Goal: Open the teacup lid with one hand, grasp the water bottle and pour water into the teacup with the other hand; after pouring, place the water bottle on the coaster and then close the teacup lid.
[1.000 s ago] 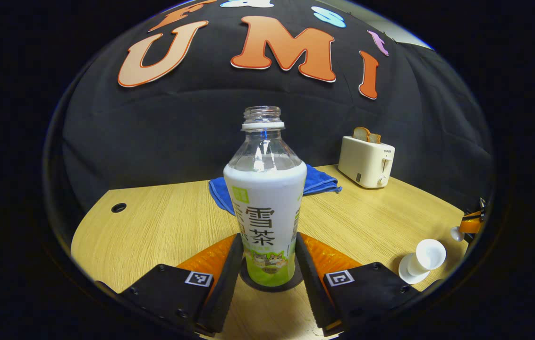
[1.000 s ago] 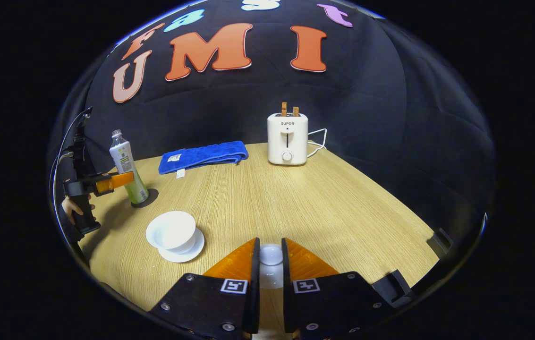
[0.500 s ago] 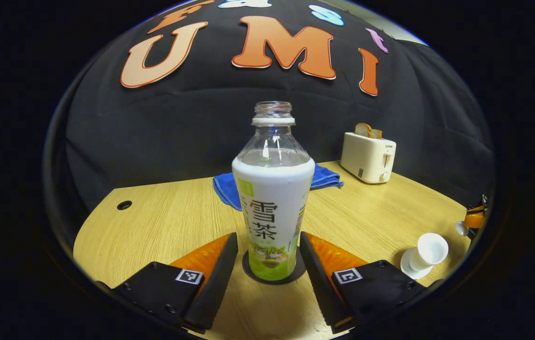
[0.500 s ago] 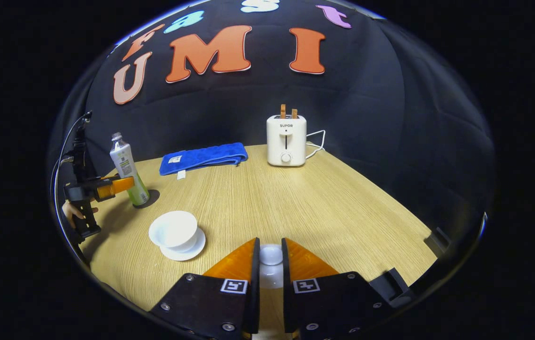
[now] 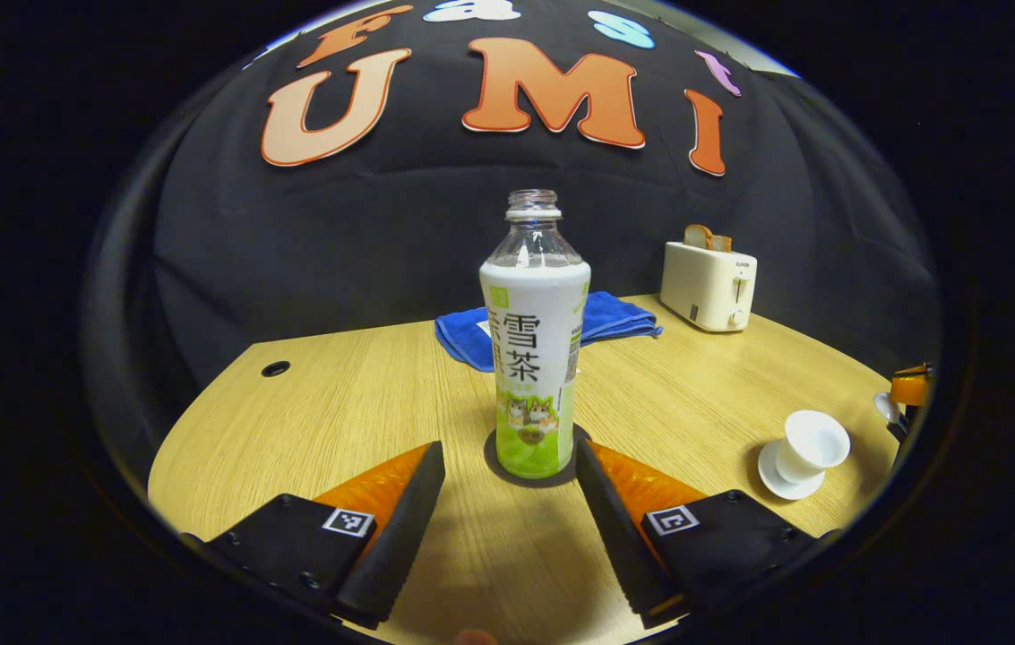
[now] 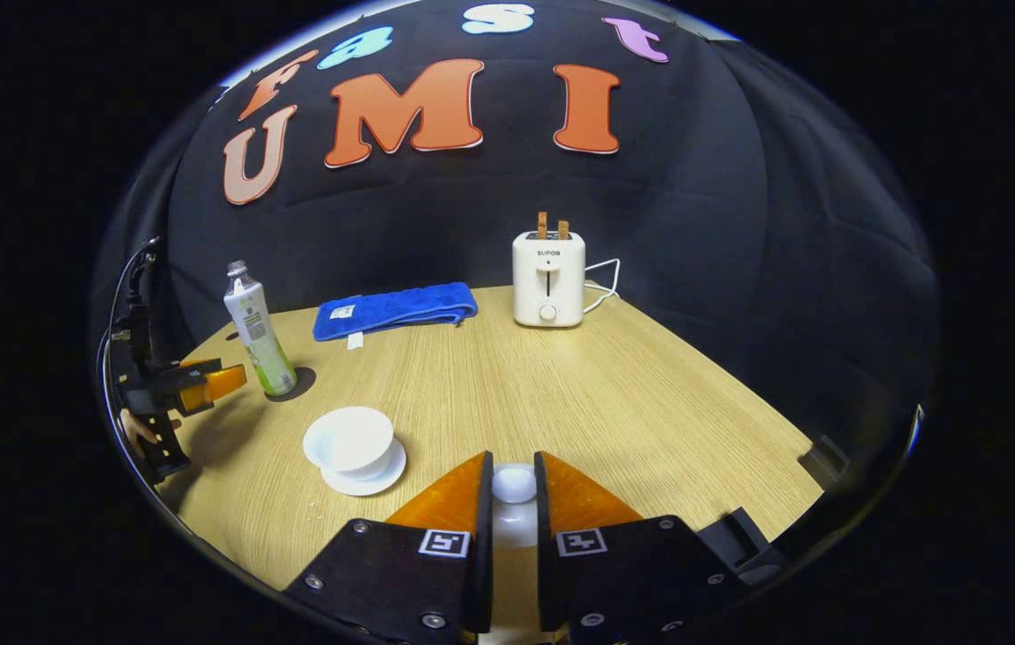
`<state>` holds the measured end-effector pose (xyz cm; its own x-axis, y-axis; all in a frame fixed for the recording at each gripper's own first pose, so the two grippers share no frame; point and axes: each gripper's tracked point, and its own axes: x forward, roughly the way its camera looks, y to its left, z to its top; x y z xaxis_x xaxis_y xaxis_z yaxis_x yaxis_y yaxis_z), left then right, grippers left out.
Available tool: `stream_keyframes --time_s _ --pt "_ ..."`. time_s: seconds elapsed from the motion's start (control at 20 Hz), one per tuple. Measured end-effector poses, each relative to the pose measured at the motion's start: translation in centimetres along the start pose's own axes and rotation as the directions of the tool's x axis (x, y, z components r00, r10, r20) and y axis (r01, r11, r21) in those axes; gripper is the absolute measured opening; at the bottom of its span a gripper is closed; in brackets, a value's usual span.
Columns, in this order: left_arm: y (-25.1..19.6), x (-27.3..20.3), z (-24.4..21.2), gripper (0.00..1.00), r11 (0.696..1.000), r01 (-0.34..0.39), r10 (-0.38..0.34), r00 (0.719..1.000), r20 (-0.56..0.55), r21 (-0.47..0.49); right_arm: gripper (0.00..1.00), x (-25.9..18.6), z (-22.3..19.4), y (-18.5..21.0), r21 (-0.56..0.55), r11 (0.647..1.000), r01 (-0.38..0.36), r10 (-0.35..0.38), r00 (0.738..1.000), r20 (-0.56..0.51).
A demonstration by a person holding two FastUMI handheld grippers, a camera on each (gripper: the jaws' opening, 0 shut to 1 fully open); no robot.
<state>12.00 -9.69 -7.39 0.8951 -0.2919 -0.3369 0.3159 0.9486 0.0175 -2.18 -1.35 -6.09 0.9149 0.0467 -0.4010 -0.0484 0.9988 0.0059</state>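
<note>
Left gripper (image 5: 507, 502) spread behind bottle (image 5: 534, 340), right gripper (image 6: 513, 528) pinching lid (image 6: 514, 485)

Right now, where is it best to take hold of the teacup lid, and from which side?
Probably by its round knob, where the right gripper holds it, fingers on opposite sides. The knob is narrow enough to fit between them; the lid's wide part is hidden.

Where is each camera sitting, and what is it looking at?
Left gripper view: rides the left gripper, facing the water bottle on its coaster; its open fingers show.
Right gripper view: rides the right gripper, facing the toaster across the table; its fingers clamp the teacup lid.
Both share the bottle, teacup, blue towel and toaster.
</note>
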Motion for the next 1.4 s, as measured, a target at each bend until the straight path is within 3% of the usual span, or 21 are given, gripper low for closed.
stream_keyframes --time_s 0.45,0.55,0.6,0.65,0.8,1.05,1.1,1.15,1.4 --pt "4.3 -9.1 0.7 0.95 0.986 -0.125 0.137 0.984 0.113 -0.111 0.20 1.0 2.9 6.3 -0.031 0.992 -0.123 0.124 0.991 0.059" --pt "5.8 -10.7 1.0 0.93 0.979 -0.171 0.186 0.973 0.138 -0.115 0.21 1.6 3.2 7.7 -0.044 0.989 -0.139 0.142 0.988 0.064" --pt "6.6 -11.4 1.2 0.93 0.974 -0.198 0.213 0.966 0.148 -0.109 0.16 2.0 3.2 8.4 -0.050 0.987 -0.150 0.153 0.986 0.061" --pt "7.3 -12.0 1.3 0.93 0.969 -0.224 0.238 0.958 0.158 -0.101 0.21 2.2 3.1 9.3 -0.052 0.985 -0.164 0.167 0.984 0.060" --pt "8.9 -13.7 1.8 0.95 0.960 -0.268 0.279 0.943 0.179 -0.084 0.21 3.1 3.2 11.4 -0.059 0.978 -0.198 0.201 0.977 0.063" --pt "9.5 -15.0 2.3 0.94 0.958 -0.267 0.284 0.936 0.209 -0.107 0.21 4.6 2.2 13.9 -0.077 0.971 -0.224 0.228 0.973 0.040" --pt "9.7 -14.9 2.1 0.94 0.958 -0.268 0.284 0.936 0.207 -0.103 0.17 4.7 2.0 14.2 -0.078 0.970 -0.229 0.232 0.972 0.031" --pt "9.8 -14.8 2.1 0.94 0.958 -0.270 0.285 0.936 0.205 -0.097 0.21 4.9 1.8 14.5 -0.082 0.970 -0.231 0.233 0.972 0.025" --pt "10.0 -14.7 1.7 0.92 0.961 -0.257 0.273 0.942 0.196 -0.106 0.21 5.6 1.2 14.3 -0.088 0.972 -0.217 0.218 0.976 0.006"
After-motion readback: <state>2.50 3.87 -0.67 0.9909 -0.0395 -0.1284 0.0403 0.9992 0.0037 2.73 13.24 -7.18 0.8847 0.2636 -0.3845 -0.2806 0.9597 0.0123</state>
